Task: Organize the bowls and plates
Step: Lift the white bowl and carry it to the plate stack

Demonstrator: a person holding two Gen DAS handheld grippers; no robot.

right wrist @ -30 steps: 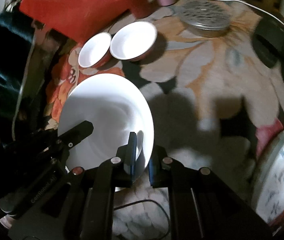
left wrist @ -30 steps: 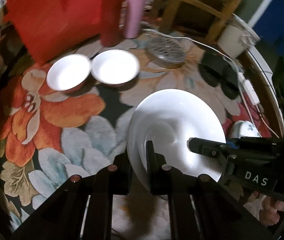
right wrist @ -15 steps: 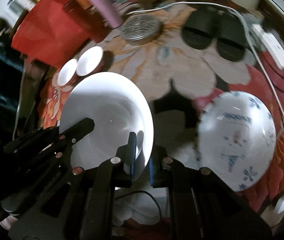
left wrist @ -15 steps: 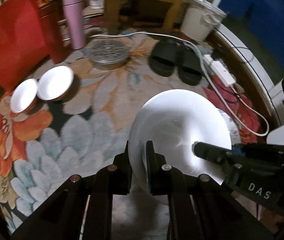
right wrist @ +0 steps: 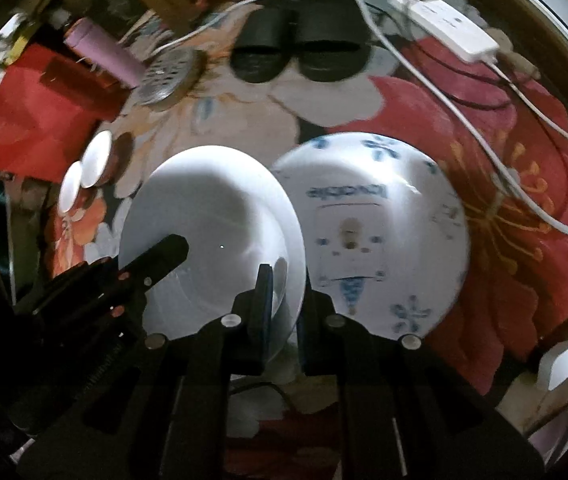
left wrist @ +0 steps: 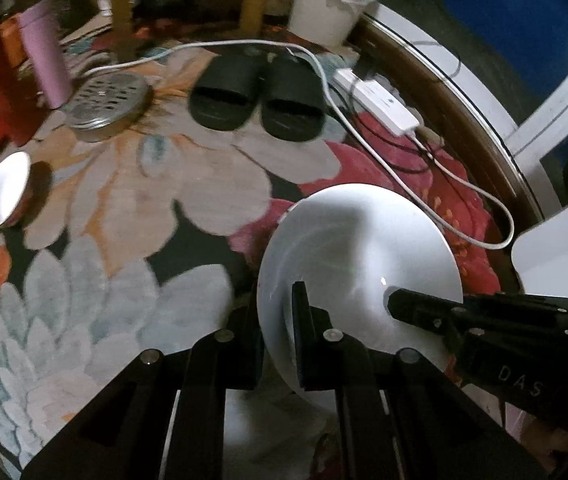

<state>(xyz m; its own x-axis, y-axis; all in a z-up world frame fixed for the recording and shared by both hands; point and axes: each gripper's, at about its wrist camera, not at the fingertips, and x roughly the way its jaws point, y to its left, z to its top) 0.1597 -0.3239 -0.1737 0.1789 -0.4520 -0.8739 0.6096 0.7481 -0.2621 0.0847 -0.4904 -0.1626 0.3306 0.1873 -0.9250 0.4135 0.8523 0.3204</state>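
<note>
Both hand-held grippers, left [left wrist: 277, 320] and right [right wrist: 284, 300], clamp opposite rims of the white plate [right wrist: 211, 236], held above the rug [left wrist: 123, 220] beside the patterned plate [right wrist: 376, 232]. Stacking looks unfinished; two bowls [right wrist: 83, 172] sit well apart, apparently unsorted.

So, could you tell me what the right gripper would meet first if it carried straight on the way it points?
The right gripper, shut on the white plate, points across the rug toward the black slippers. The blue-patterned plate sits just right of that line, so it might be clipped first; depth is unclear.
</note>
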